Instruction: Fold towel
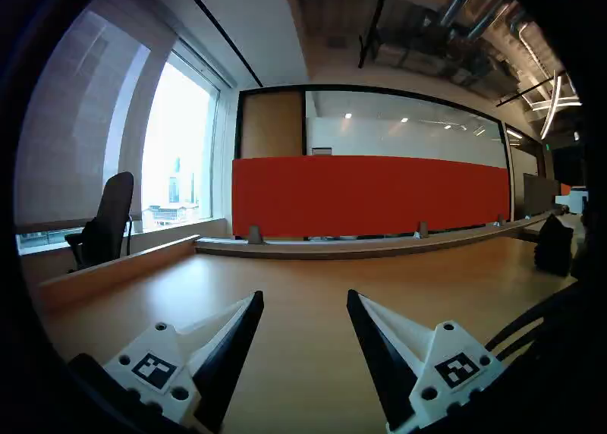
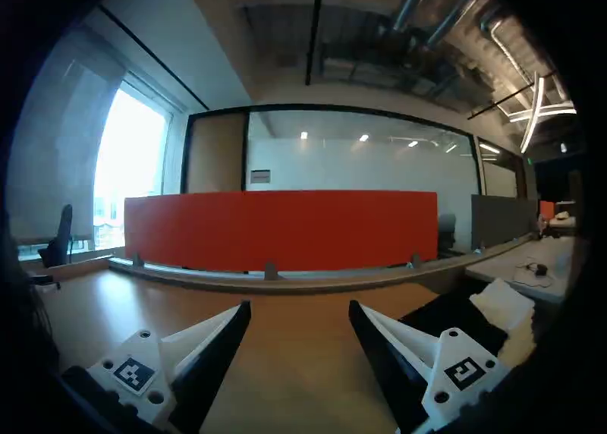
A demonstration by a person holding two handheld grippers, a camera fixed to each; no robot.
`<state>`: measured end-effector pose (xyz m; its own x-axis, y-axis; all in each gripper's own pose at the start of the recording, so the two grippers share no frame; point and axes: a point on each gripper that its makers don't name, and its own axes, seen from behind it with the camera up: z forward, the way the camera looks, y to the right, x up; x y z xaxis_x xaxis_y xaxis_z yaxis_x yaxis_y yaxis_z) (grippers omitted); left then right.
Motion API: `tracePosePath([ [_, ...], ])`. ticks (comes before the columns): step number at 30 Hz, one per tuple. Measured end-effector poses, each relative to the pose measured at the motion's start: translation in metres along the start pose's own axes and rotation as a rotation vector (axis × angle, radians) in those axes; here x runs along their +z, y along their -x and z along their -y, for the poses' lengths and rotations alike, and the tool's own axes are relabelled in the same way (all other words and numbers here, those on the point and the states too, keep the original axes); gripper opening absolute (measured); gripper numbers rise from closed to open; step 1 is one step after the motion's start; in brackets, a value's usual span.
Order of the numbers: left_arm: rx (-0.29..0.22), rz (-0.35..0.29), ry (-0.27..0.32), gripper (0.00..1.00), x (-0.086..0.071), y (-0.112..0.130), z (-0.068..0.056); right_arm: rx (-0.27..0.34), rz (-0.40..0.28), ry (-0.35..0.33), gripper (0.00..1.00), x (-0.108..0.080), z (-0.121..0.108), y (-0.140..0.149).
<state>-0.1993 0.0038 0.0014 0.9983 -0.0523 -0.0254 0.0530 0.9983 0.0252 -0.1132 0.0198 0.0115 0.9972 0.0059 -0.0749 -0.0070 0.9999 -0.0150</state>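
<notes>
White towel atop blk pile

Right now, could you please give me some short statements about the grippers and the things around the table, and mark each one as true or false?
1. The left gripper is open and empty. True.
2. The right gripper is shut on a towel. False: it is open and empty.
3. The divider behind the table is blue. False: it is red.
4. A chair stands near the window. True.
5. In the right gripper view, a white cloth lies to the right of the right gripper. True.
</notes>
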Motion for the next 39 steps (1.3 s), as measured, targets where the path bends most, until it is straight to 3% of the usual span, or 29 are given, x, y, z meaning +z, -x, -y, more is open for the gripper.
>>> tracePosePath([
  [18, -0.001, 0.000, 0.000, 0.81, 0.000, 0.000, -0.001, -0.017, 0.053, 0.001, 1.00, -0.001, -0.002, 0.061],
  [39, -0.001, 0.000, 0.000, 0.81, 0.000, 0.000, -0.001, -0.012, 0.036, -0.023, 1.00, -0.007, 0.012, 0.066],
])
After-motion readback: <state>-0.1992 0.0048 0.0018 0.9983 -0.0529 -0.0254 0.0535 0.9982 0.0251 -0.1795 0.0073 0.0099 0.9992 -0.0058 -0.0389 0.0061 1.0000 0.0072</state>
